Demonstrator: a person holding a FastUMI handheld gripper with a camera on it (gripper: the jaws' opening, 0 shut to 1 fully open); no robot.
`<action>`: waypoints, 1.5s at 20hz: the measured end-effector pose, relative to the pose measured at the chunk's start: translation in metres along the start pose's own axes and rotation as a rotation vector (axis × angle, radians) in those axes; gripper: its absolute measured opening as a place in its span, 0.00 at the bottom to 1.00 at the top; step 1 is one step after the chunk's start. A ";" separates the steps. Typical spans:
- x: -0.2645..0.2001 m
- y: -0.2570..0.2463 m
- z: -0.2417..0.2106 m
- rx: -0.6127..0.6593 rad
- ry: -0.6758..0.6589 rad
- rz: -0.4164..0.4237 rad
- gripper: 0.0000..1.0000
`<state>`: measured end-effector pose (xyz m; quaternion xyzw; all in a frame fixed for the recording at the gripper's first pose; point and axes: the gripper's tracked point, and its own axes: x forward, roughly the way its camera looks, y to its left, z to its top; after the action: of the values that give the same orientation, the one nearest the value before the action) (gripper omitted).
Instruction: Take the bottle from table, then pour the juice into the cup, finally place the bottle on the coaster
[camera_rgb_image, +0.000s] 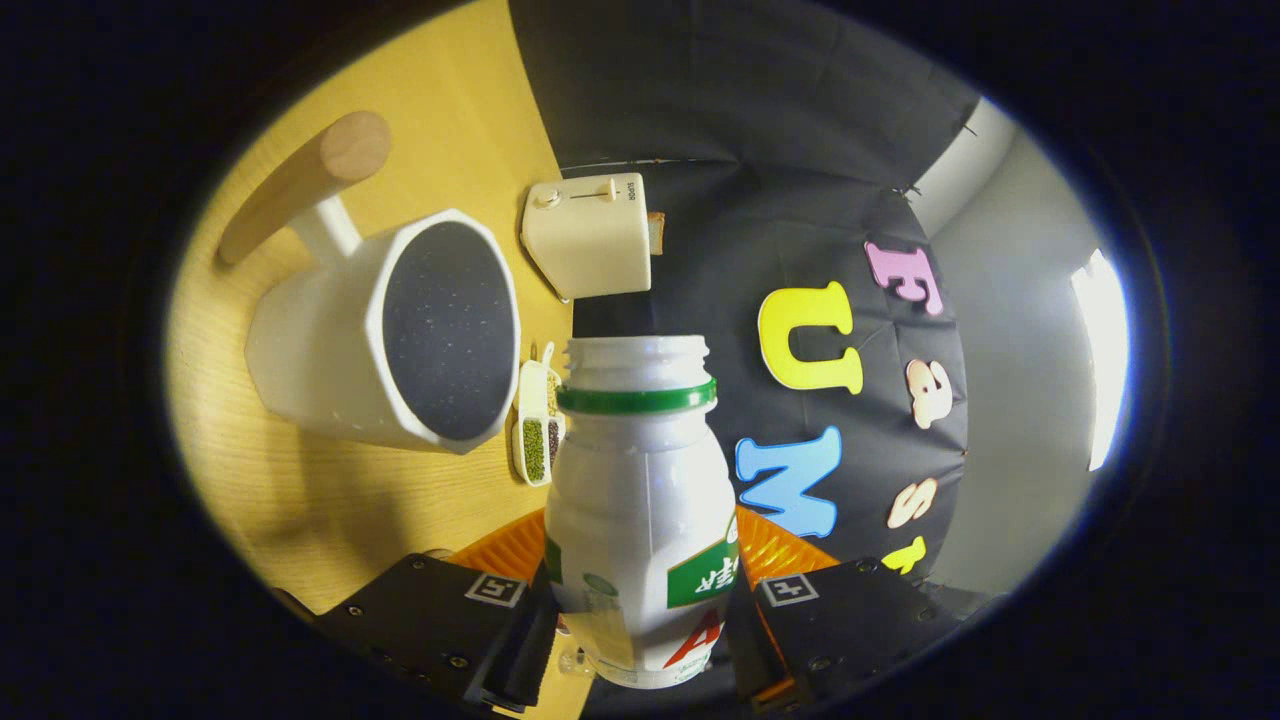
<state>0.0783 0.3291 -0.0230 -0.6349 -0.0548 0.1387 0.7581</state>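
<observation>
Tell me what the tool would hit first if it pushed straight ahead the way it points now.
Nothing ahead before the bottle it carries: the tool is shut on the white plastic bottle with the green neck ring. Beyond its open mouth, probably the black cloth wall; depth is unclear.

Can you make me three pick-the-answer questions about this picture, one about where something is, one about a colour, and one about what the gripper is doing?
1. Where is the bottle?
A. between the gripper fingers
B. inside the white cup
C. on top of the toaster

2. What colour is the ring around the bottle's neck?
A. red
B. green
C. blue

3. Is there a cap on the bottle?
A. yes, screwed on
B. no, the mouth is open
C. yes, a cork

Answers:
1 A, a finger sits on each side of the bottle, pressing on it.
2 B, a green band sits just under the threaded mouth.
3 B, the bare thread shows with nothing over it.
</observation>
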 end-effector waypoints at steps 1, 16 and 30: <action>-0.001 -0.001 -0.001 0.046 -0.001 0.013 0.70; 0.006 -0.014 -0.010 0.896 -0.048 0.135 0.70; 0.027 0.020 -0.051 1.350 0.040 0.161 0.70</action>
<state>0.1140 0.2916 -0.0548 -0.0272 0.1053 0.1868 0.9764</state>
